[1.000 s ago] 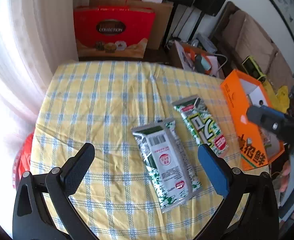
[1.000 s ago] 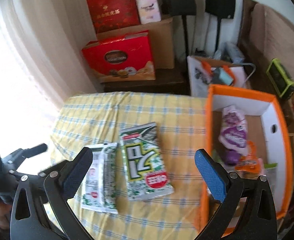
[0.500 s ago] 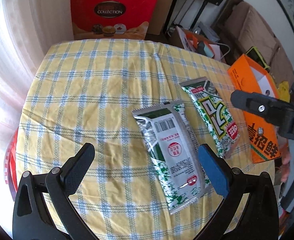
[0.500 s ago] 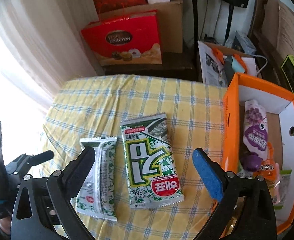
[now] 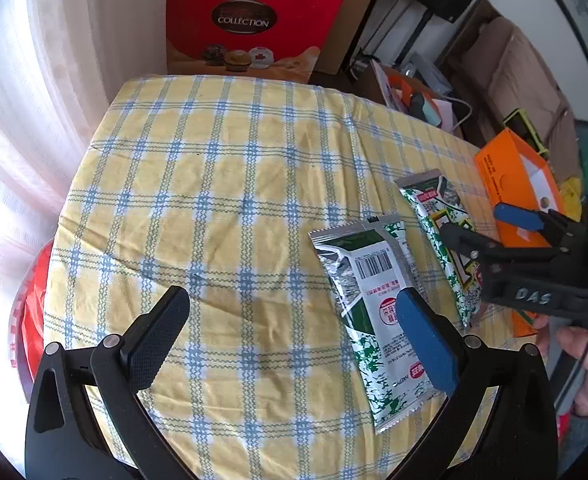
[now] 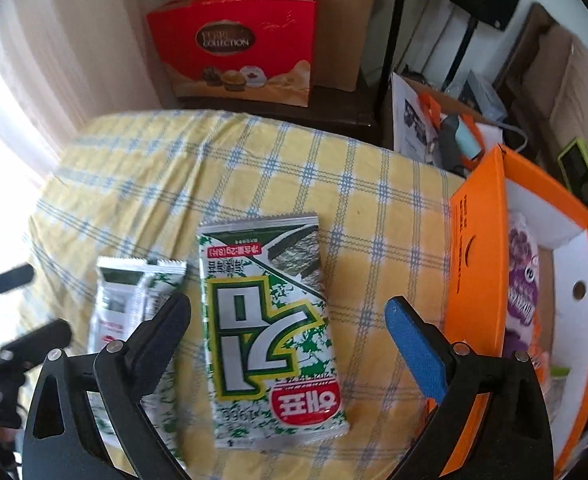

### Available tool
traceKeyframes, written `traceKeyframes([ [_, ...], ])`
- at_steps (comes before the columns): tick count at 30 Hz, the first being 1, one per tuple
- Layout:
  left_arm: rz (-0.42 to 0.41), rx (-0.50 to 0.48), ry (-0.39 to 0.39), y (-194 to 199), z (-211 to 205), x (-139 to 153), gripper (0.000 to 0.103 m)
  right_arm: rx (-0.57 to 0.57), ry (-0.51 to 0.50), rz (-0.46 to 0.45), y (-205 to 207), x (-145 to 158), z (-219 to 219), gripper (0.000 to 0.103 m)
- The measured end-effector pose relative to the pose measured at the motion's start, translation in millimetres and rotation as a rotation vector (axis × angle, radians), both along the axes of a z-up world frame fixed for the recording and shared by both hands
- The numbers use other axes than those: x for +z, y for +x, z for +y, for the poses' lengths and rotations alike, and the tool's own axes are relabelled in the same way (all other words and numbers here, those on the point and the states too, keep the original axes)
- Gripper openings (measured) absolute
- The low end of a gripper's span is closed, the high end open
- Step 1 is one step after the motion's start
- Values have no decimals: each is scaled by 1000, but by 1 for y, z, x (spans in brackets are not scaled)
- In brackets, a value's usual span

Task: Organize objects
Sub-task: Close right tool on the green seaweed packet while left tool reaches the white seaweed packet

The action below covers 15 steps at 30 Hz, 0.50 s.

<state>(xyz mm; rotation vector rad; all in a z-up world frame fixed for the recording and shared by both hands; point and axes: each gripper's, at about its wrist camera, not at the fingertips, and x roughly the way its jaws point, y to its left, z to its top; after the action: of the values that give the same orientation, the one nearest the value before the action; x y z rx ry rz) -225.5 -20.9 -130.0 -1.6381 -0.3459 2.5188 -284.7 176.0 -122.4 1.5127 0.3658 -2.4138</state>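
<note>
Seaweed packet [image 6: 269, 328] flat on checked bench [image 6: 374, 208], lower centre of frame, between wide-open fingers of right claw [image 6: 287, 338]; second packet [image 5: 378, 312] beside it, under wide, empty left claw [image 5: 294, 336].

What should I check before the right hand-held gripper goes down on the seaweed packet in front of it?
1. Right hand-held gripper open: ok, both fingers spread wide.
2. Front-up seaweed packet lined up between the fingers: ok, it lies flat on the tablecloth.
3. Packet clear of its neighbour: ok, a strip of cloth shows between it and the back-up packet.
4. Left hand-held gripper out of the way: ok, open, empty, over the cloth beside the back-up packet.
5. Room in the orange box: cannot tell, snacks already lie inside and its near end is hidden.
</note>
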Motion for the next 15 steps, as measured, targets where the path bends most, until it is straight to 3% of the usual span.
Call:
traceKeyframes([
  [9,-6,16,13,2,-11,-5,103,47,57,1,4,-12,-16,99],
  [15,-6,6,22,4,-9,-6,103,-5,9,-72,-6,-25,-7,99],
])
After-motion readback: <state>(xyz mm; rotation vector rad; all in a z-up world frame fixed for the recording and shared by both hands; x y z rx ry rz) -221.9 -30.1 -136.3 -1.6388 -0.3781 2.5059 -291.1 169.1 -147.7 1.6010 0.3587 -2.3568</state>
